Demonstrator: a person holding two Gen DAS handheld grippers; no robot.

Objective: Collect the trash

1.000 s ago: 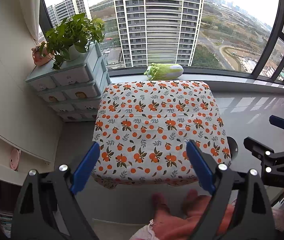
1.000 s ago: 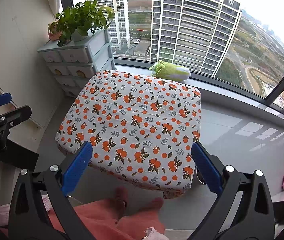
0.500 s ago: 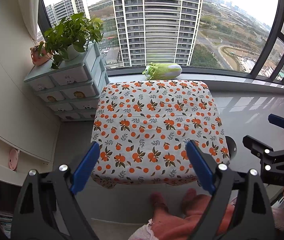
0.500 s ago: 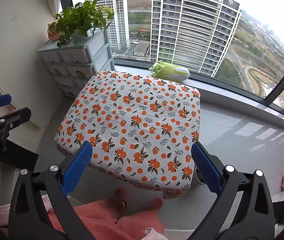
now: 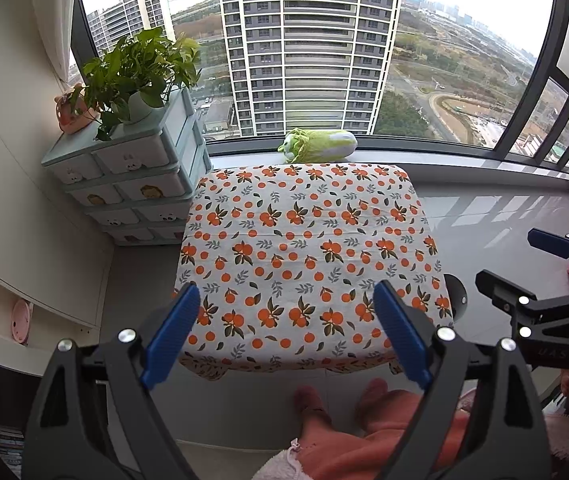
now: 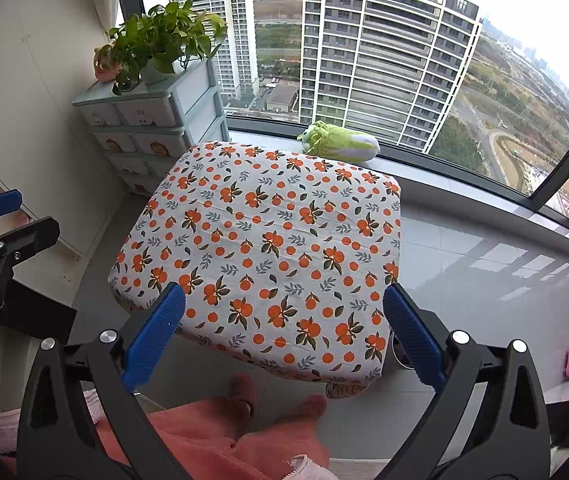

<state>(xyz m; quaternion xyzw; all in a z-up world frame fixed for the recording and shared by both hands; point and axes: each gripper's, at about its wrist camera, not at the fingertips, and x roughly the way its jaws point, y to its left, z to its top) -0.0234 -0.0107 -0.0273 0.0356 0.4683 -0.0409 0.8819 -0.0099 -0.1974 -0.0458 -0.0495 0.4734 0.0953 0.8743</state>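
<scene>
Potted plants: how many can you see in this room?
1. The potted plant stands on top of the pale blue drawer unit by the window, left of the orange-print table. Others may be out of view.

Table top: the orange-print tablecloth [image 5: 308, 248] lies bare, open from above.
Left side: drawer unit [image 5: 136, 192] with potted plant [image 5: 136, 72] stands just beside the table.
Far edge: cabbage plush [image 5: 318, 145] on the windowsill.
Right side: open grey floor [image 6: 484, 280].
</scene>
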